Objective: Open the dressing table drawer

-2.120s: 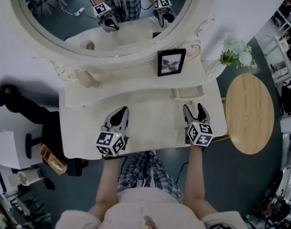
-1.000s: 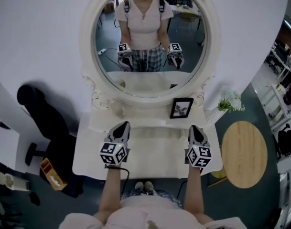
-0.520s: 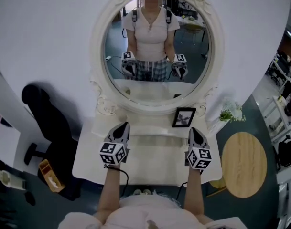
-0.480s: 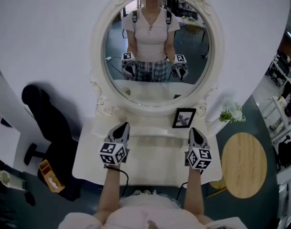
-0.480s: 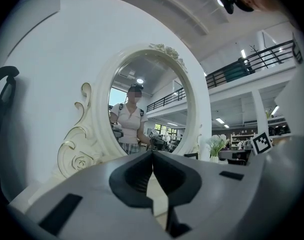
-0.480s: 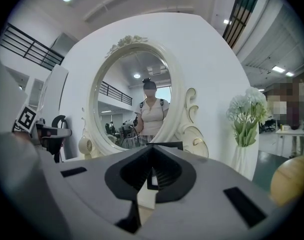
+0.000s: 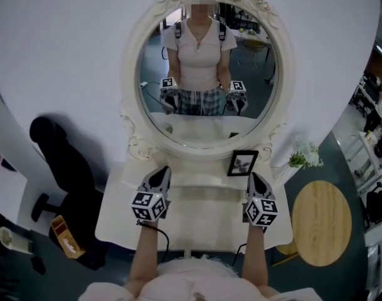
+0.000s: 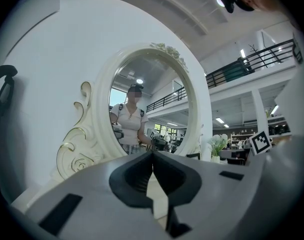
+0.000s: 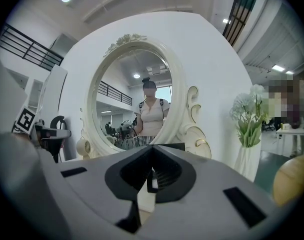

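Observation:
The white dressing table [image 7: 197, 221] stands below its oval mirror [image 7: 206, 74]. No drawer front shows in any view; the table top hides it. My left gripper [image 7: 162, 170] hovers level over the left of the table top, jaws shut and empty. My right gripper [image 7: 254, 176] hovers level over the right side, also shut on nothing. In the left gripper view the left gripper [image 8: 152, 153] points at the mirror [image 8: 144, 109]. The right gripper [image 9: 152, 147] faces the mirror [image 9: 134, 104] too. Both grippers and the person are reflected in the glass.
A black picture frame [image 7: 243, 163] leans at the back right of the table top. White flowers in a vase [image 7: 305, 155] stand at the right edge. A round wooden side table [image 7: 321, 223] is to the right, a black chair [image 7: 56, 162] to the left.
The right gripper's jaws, apart two seconds ago, have closed. The head view has pulled back and tilted up, showing the whole mirror. Both grippers stay over the table top.

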### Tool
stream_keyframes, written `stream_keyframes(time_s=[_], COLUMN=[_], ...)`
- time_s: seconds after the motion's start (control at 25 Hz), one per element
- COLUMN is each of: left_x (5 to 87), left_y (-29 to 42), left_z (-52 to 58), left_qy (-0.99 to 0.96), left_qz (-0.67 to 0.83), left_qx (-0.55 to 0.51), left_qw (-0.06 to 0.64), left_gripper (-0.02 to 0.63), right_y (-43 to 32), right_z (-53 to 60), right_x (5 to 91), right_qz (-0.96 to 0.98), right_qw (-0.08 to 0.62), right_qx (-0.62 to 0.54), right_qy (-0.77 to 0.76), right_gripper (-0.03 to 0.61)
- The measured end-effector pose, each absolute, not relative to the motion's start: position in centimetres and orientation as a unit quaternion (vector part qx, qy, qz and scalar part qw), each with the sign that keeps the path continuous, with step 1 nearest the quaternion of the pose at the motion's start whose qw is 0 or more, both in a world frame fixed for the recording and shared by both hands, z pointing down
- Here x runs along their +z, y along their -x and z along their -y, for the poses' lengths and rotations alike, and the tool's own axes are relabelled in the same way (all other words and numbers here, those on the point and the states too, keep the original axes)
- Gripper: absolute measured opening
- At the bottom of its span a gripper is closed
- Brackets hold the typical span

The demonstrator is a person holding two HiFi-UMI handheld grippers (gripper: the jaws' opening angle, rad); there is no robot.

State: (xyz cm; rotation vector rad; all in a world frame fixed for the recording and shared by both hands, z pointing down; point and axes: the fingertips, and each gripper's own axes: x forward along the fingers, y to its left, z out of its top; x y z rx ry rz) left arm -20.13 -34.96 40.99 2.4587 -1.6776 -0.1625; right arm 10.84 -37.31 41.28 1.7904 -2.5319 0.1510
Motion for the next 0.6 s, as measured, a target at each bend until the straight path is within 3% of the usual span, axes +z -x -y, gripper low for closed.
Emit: stream_keyframes(time_s=[0.6], left_x=[41.04], left_y=[20.34], left_z=[34.46], left_qy=[-0.820], left_qz=[0.563], left_qx=[-0.054], left_qw=[0.080], left_gripper=[0.028], right_y=[-10.70], right_z=[36.73], right_x=[41.64], right_qz=[0.817], right_qw=[0.028], right_qx=[0.050], right_qy=[-0.573], right_gripper=[0.014])
